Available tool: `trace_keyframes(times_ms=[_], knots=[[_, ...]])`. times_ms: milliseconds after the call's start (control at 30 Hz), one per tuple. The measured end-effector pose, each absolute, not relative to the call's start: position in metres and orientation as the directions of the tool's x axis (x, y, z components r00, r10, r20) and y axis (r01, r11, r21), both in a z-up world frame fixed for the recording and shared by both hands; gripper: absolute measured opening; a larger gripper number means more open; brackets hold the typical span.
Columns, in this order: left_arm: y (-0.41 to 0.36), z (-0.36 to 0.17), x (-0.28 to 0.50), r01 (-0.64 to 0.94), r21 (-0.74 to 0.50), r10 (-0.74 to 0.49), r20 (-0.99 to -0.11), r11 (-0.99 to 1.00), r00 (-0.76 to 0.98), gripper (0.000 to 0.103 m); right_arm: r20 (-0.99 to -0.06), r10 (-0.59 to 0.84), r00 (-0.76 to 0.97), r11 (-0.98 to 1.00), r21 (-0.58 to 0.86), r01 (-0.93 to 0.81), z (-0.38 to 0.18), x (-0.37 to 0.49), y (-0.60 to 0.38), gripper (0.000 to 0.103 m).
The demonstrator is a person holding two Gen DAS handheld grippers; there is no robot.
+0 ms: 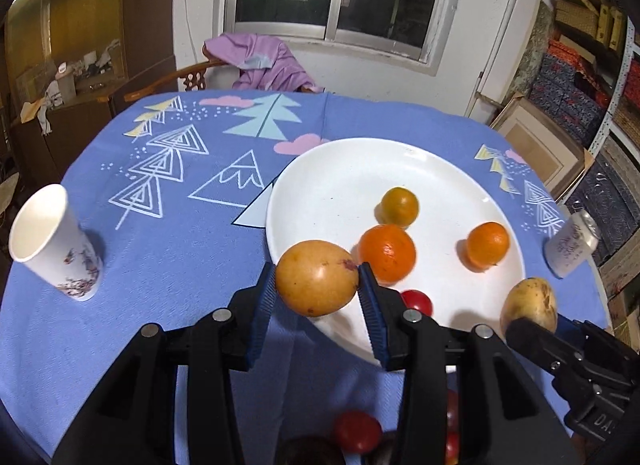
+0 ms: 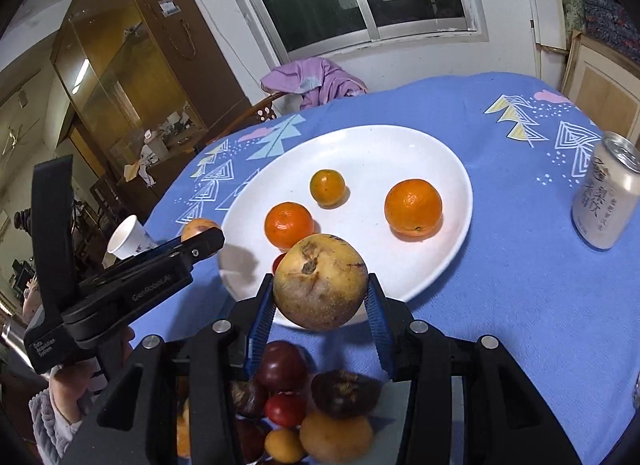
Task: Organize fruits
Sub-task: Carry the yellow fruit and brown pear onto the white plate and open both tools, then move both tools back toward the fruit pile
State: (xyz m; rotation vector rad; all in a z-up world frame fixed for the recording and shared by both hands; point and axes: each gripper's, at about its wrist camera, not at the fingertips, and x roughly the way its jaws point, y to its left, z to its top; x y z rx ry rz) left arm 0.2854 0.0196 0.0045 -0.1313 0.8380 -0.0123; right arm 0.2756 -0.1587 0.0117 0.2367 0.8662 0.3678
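My left gripper [image 1: 318,285] is shut on a yellow-orange round fruit [image 1: 316,277], held above the near left rim of a white plate [image 1: 344,173]. My right gripper [image 2: 322,297] is shut on a dull yellow-brown round fruit [image 2: 320,281] above the plate's [image 2: 400,145] near edge; it also shows in the left wrist view [image 1: 528,303]. On the plate lie two oranges [image 2: 413,207] [image 2: 289,224], a small greenish-yellow citrus [image 2: 327,187] and a red fruit [image 1: 417,301]. A heap of loose fruits [image 2: 312,405] lies on the cloth below my right gripper.
A blue patterned tablecloth [image 1: 180,249] covers the table. A paper cup [image 1: 56,245] stands at the left. A white drink can [image 2: 606,197] stands at the right. A chair with a purple garment [image 1: 264,61] is behind the table. Shelves stand at the right.
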Motion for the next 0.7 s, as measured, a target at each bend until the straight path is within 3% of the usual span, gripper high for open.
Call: trace_keyframes(times_ms=[233,333,600,700], knots=[[0.020,-0.008,0.309,0.008,-0.196,-0.155,-0.749,0.981,0.644,0.041,-0.712,0.403,0.575,0.914,0.351,-0.205,-0.002,0.291,-0.163,0.048],[0.020,-0.011,0.309,0.023,-0.221,-0.185,-0.751,0.975,0.634,0.041,-0.685,0.443,0.578,0.891,0.410,-0.195,-0.001,0.294,-0.172,0.059],[0.024,0.005,0.296,0.021,-0.221,-0.181,-0.735,0.975,0.654,0.041,-0.647,0.461,0.607,0.877,0.434,-0.204,0.022,0.283,-0.183,0.059],[0.030,0.024,0.278,0.018,-0.231,-0.181,-0.712,0.973,0.678,0.053,-0.616,0.476,0.628,0.868,0.444,-0.222,0.040,0.267,-0.186,0.061]])
